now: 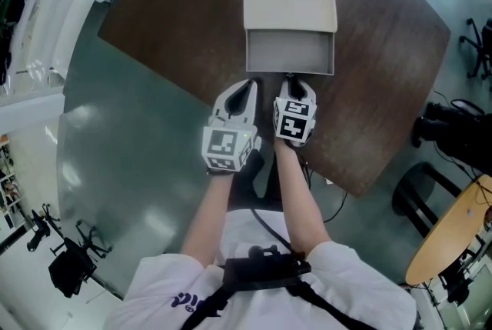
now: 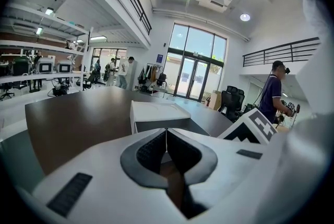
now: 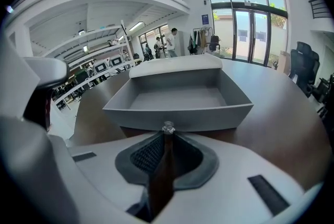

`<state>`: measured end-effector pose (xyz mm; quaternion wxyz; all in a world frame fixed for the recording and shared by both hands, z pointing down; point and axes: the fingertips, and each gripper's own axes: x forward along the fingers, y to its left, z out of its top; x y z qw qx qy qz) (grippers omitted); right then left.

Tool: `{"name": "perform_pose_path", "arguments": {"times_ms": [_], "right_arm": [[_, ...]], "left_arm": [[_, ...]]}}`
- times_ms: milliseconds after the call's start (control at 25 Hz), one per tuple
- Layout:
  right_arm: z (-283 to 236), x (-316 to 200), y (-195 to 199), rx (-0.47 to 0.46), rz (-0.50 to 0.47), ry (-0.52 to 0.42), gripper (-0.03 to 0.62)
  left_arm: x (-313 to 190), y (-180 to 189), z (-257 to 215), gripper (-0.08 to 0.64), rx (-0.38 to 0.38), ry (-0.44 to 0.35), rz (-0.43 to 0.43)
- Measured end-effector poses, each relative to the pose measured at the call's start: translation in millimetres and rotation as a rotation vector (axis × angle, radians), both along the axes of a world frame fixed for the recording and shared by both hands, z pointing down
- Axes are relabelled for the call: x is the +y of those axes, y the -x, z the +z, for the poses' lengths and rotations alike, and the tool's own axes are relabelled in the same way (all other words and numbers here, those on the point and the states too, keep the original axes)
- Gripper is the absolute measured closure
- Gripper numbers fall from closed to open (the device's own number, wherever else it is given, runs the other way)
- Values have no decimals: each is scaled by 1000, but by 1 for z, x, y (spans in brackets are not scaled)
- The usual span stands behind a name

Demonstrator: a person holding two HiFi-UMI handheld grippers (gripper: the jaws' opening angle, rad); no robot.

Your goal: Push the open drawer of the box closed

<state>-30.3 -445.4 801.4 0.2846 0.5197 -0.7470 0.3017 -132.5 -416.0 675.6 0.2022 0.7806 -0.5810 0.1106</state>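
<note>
A cream box [image 1: 290,5] stands on the dark brown table [image 1: 384,51] with its grey drawer [image 1: 290,51] pulled out towards me, empty inside. My right gripper [image 1: 290,79] is at the middle of the drawer front. In the right gripper view the drawer [image 3: 177,97] fills the middle, and the jaws [image 3: 168,131] close round its small clear knob [image 3: 168,127]. My left gripper [image 1: 247,84] hangs just left of it, short of the drawer's near left corner. Its jaws [image 2: 166,134] are shut with nothing between them, and the box [image 2: 156,110] lies ahead of them.
The table's near edge runs diagonally under my forearms, with grey-green floor beyond it. A round wooden table [image 1: 453,236] and black equipment [image 1: 453,128] stand at the right. A person [image 2: 274,92] stands far off in the left gripper view.
</note>
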Motion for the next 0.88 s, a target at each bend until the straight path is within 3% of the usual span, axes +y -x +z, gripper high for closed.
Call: {"name": "perform_pose_path", "arguments": {"times_ms": [320,880], "right_arm": [[-11,-23,-1,-4,-18,-34,551],[-10,-113,21,37,-59,-98,549]], "left_arm": [[-3,0,-1,551,4,-11,-8],[-5,19,7,551,-1,11,-46]]}}
